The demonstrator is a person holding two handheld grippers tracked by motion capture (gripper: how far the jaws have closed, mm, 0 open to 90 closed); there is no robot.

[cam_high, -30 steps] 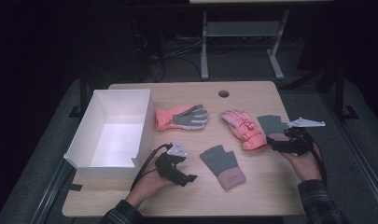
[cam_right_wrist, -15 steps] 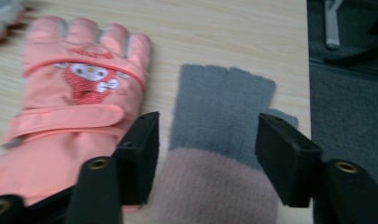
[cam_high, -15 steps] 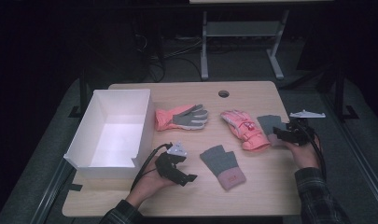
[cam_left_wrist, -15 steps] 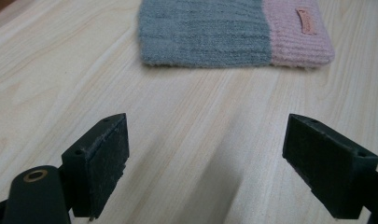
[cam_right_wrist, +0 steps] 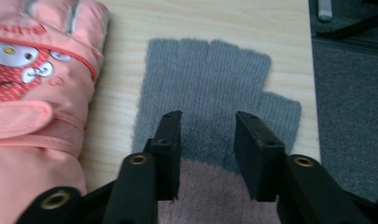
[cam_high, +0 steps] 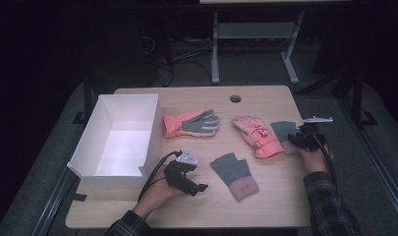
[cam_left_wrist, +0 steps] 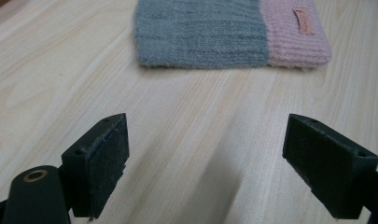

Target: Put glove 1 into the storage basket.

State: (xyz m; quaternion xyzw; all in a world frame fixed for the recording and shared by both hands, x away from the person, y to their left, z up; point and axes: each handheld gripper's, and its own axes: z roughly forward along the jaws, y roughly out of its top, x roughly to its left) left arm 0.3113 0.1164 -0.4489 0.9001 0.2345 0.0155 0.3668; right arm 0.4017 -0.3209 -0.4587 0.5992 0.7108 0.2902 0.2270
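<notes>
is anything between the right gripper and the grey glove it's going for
Nothing visible. The right gripper is directly over the grey glove, jaws just closing with knit between them. The pink glove lies beside it, not in the way.

Little legible text on the gloves

On the pink cuff of the grey knit glove (cam_left_wrist: 233, 32), just ahead of the left hand-held gripper (cam_left_wrist: 221, 172): a small tan sewn label (cam_left_wrist: 302, 21), lettering too small to read. On the coral ski glove (cam_right_wrist: 35, 88), just beside the other grey knit glove (cam_right_wrist: 214, 93): raised letters along the top edge, cut off and blurred, ending perhaps in "ni"; below them a white cartoon face with a yellow nose and a small bow, no words attached. Nothing readable on the white box (cam_high: 119, 137) or the counter (cam_high: 280, 196).
</notes>
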